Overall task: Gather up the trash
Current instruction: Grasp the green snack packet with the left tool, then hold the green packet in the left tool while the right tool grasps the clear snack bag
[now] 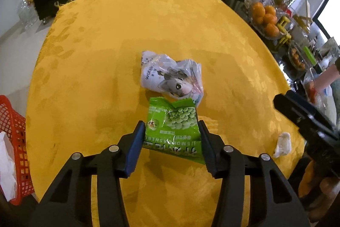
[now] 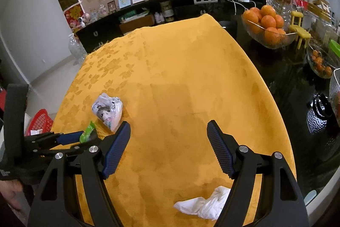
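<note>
A green snack packet (image 1: pixel 174 129) lies on the yellow tablecloth (image 1: pixel 106 46), and my left gripper (image 1: pixel 171 124) is shut on it, one blue pad against each side edge. In the right wrist view the same packet (image 2: pixel 88 131) shows edge-on in the left gripper (image 2: pixel 85 138). Just beyond it sits a crumpled white wrapper (image 1: pixel 172 76) printed with a cartoon animal. My right gripper (image 2: pixel 169 123) hangs open over bare cloth with nothing between its fingers. A crumpled white tissue (image 2: pixel 204 203) lies beneath its right finger, near the table's front edge.
A red mesh basket (image 1: pixel 12 120) holding white paper stands off the table's left edge. A glass bowl of oranges (image 2: pixel 267 24), a small yellow toy chair, more glass bowls and a black vase (image 2: pixel 320 114) crowd the dark surface to the right. A dark sideboard runs behind.
</note>
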Available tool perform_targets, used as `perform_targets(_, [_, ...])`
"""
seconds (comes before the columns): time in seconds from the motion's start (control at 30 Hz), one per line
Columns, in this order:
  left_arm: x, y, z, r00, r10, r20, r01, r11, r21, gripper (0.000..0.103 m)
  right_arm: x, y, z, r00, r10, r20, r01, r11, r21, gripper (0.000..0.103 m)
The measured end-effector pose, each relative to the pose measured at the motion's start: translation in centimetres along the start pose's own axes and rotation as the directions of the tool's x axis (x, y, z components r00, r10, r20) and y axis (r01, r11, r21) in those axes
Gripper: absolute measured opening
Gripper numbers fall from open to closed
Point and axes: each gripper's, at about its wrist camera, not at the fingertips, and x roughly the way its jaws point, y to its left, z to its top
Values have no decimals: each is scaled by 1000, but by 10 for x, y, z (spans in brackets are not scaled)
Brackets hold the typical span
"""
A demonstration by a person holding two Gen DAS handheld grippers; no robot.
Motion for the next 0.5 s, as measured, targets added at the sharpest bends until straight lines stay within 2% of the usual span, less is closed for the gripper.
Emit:
perform_targets(0.2, [-26,12,-1,998,13,59,-12,1000,-20,48,4,7,-4,1000,0,-10,0,1000,-27,72])
perform_targets(0.5, [-77,44,-16,986,77,148,-69,996,-60,48,14,33,-4,998,38,-48,-43,994,-101,72])
